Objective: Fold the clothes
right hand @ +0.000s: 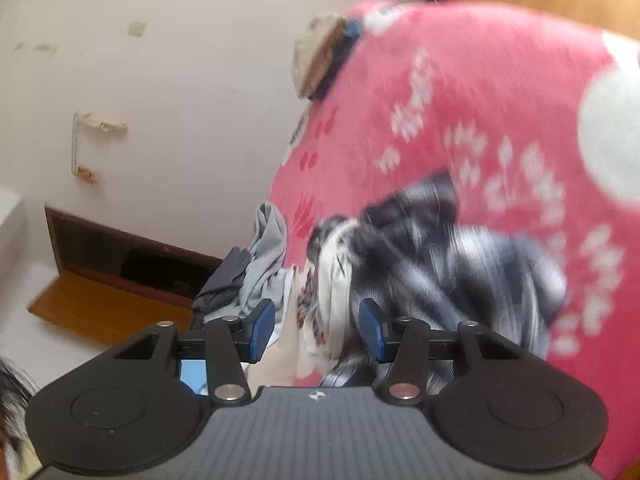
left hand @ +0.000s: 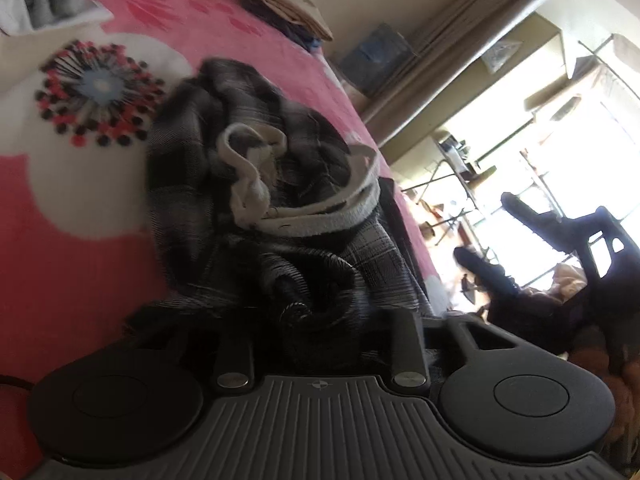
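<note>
My right gripper [right hand: 316,330] has its blue pads [right hand: 262,330] spread wide apart, and nothing is between them; it hangs over the near edge of the dark plaid garment [right hand: 440,256], which lies crumpled on the pink blanket [right hand: 500,92]. Whether a pad brushes the cloth I cannot tell, since the picture is blurred.

My left gripper [left hand: 320,332] is pressed into the same plaid garment [left hand: 248,168]. Its fingertips are buried in the dark folds, so I cannot tell how far apart they stand or whether they pinch the cloth. The garment's pale lining band [left hand: 304,212] loops across the top of the heap, just beyond my left fingers.

In the left view the right gripper [left hand: 532,240] shows as a dark shape against the bright window, to the right of the garment.

Beyond the garment, at the blanket's far edge, sits a folded stack of clothes [left hand: 288,4]. A loose grey pile of clothes [right hand: 260,264] lies beside the garment at the wall side.

I can read no writing anywhere.
</note>
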A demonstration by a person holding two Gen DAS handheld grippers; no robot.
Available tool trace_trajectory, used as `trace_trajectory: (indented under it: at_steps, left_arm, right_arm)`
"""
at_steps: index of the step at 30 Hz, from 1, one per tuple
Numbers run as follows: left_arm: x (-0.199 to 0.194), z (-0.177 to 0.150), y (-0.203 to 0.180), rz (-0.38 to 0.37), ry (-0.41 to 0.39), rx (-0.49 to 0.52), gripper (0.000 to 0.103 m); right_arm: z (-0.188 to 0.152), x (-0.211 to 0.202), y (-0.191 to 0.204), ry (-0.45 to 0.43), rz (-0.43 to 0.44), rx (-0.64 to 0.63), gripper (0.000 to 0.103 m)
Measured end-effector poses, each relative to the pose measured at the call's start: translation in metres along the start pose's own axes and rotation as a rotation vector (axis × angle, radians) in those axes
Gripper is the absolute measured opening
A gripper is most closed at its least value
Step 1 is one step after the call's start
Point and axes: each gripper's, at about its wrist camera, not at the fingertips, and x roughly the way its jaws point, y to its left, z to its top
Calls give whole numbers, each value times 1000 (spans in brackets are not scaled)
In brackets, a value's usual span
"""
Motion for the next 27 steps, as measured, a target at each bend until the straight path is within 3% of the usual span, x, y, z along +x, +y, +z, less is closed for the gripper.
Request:
trace_trajectory:
  at_steps: [5, 11, 14, 20, 24, 27]
  left_arm:
    - [-53, 1, 7, 67, 33, 112, 14]
    - [-114, -7, 16, 150, 34, 176, 14]
    - [-140, -21, 24, 208, 43, 169, 13]
    - [-161, -55, 58, 324, 137, 100, 13]
    - [-164, -65, 70, 328, 142, 31, 13]
    - [-160, -65, 73, 333, 142, 18, 14]
  right_arm:
    - [31, 20, 40, 31, -40, -207, 50]
    - [43, 91, 100, 178, -96, -533, 50]
    - [20, 136, 122, 286, -101, -707, 50]
    - [-37, 216, 158, 507, -99, -1072, 50]
    - [-73, 260, 170, 681, -68, -1285, 52]
    - [-92, 296, 173, 811, -42, -1361, 61]
